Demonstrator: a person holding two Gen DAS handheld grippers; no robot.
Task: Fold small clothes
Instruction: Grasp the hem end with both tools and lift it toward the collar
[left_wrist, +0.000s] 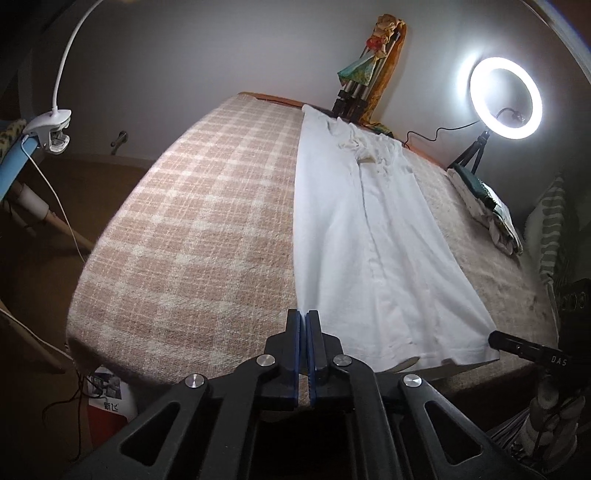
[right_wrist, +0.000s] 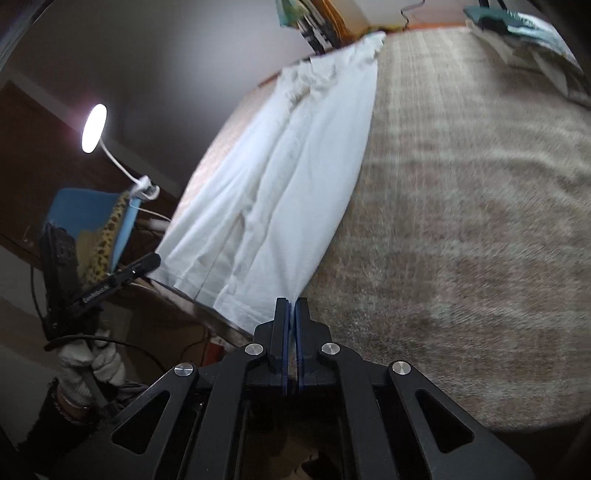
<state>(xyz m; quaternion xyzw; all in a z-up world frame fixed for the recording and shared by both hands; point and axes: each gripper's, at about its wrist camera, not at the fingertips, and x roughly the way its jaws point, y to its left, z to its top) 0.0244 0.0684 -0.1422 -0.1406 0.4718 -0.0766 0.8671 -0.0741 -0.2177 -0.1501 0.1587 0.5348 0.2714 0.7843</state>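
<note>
A white shirt (left_wrist: 373, 236) lies folded into a long narrow strip on the pink checked blanket (left_wrist: 192, 229), collar at the far end. My left gripper (left_wrist: 303, 314) is shut on the shirt's near left hem corner. In the right wrist view the same white shirt (right_wrist: 280, 192) stretches away to the far edge. My right gripper (right_wrist: 291, 301) is shut on the near right hem corner. The right gripper's finger also shows at the shirt's right corner in the left wrist view (left_wrist: 524, 345).
A lit ring light (left_wrist: 505, 98) on a small tripod stands at the far right. Folded clothes (left_wrist: 487, 210) lie on the blanket's right side. A clip lamp (right_wrist: 94, 127) is fixed to a blue chair (right_wrist: 92, 218) at left. A tripod (left_wrist: 354, 92) stands behind the bed.
</note>
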